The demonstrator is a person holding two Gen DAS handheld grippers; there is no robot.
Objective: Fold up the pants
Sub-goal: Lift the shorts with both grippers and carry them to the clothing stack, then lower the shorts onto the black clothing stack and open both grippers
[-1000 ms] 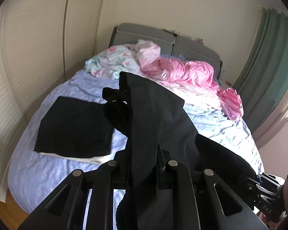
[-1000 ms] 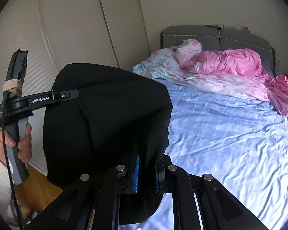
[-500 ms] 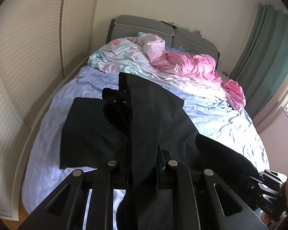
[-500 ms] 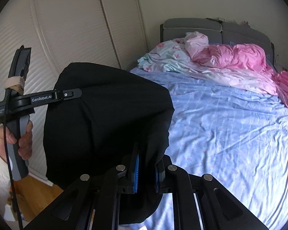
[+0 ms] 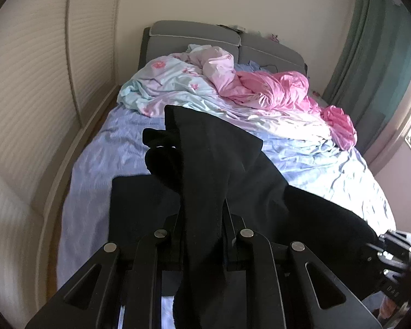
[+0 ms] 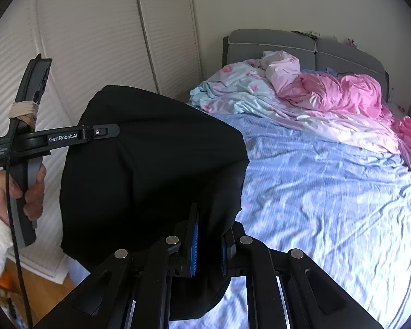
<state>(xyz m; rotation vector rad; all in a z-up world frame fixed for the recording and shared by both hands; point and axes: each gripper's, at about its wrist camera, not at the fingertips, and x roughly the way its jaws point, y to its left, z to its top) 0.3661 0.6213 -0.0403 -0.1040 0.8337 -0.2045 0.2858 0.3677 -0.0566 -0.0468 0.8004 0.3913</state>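
Note:
Black pants (image 5: 219, 170) hang in the air above the bed, held between both grippers. My left gripper (image 5: 202, 219) is shut on one edge of the pants, which drape over its fingers. My right gripper (image 6: 208, 235) is shut on another edge of the same pants (image 6: 150, 178), cloth pinched between the blue pads. In the right wrist view the left gripper (image 6: 101, 133) shows at the left, clamped on the cloth. A folded black garment (image 5: 139, 205) lies flat on the bed below the left gripper.
The bed has a light blue sheet (image 6: 328, 197). A crumpled floral and pink duvet (image 5: 246, 90) lies by the grey headboard (image 5: 194, 38). White slatted wardrobe doors (image 6: 101, 54) stand at the left. Green curtains (image 5: 378, 54) hang at the right. Wooden floor (image 6: 41, 288) shows lower left.
Both grippers have moved forward over the bed with the pants. The folded black garment has shifted from the left to right under the left gripper.

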